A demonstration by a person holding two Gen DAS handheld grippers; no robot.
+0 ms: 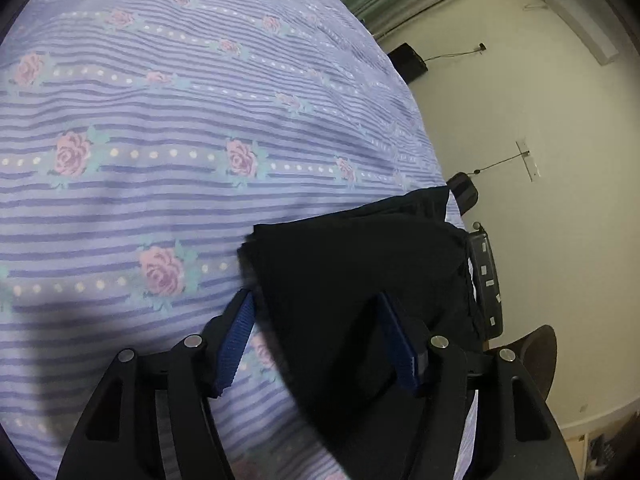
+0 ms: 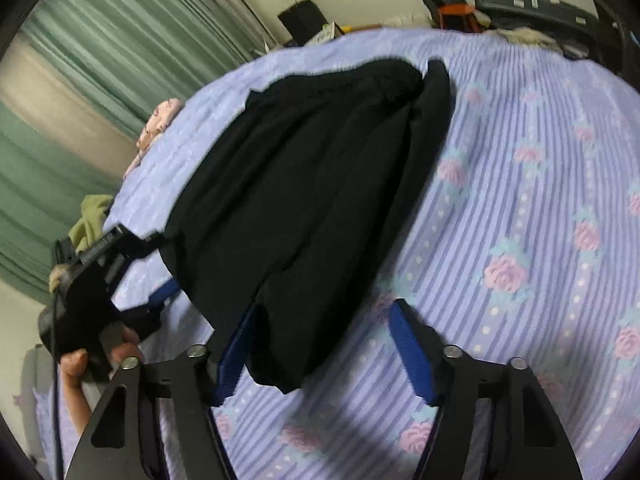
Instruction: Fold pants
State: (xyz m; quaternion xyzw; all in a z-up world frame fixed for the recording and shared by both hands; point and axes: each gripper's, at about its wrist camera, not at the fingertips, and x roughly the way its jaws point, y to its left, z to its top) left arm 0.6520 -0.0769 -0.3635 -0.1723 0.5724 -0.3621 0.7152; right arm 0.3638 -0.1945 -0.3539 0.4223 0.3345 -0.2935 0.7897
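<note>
Surface: bed covered by a lilac bedspread point(image 1: 168, 184) with dark violet stripes, rows of pale dots and pink roses on teal leaves; lightly rumpled, shadowed toward the near edge.

Black pants point(image 2: 304, 200), folded to a thick bundle, lie on the bedspread near its edge; in the left wrist view the same bundle point(image 1: 360, 272) sits toward the wall side.

Left gripper point(image 1: 316, 336): blue-padded fingers spread, the pants' near corner lying between them, not pinched. It also shows in the right wrist view point(image 2: 160, 298), at the bundle's left side, held by a hand point(image 2: 100, 356).

Right gripper point(image 2: 324, 348): fingers spread wide; the bundle's lower end reaches between them, overlapping the left pad; the right pad stands over bare bedspread.

Room: cream wall point(image 1: 520, 120) with thin cables; green pleated curtain point(image 2: 100, 60); black box point(image 2: 300, 18) past the bed; dark clutter with an orange part point(image 2: 456, 10); pink floral cloth point(image 2: 158, 128) and olive cloth point(image 2: 90, 216) at the bed's curtain side.
</note>
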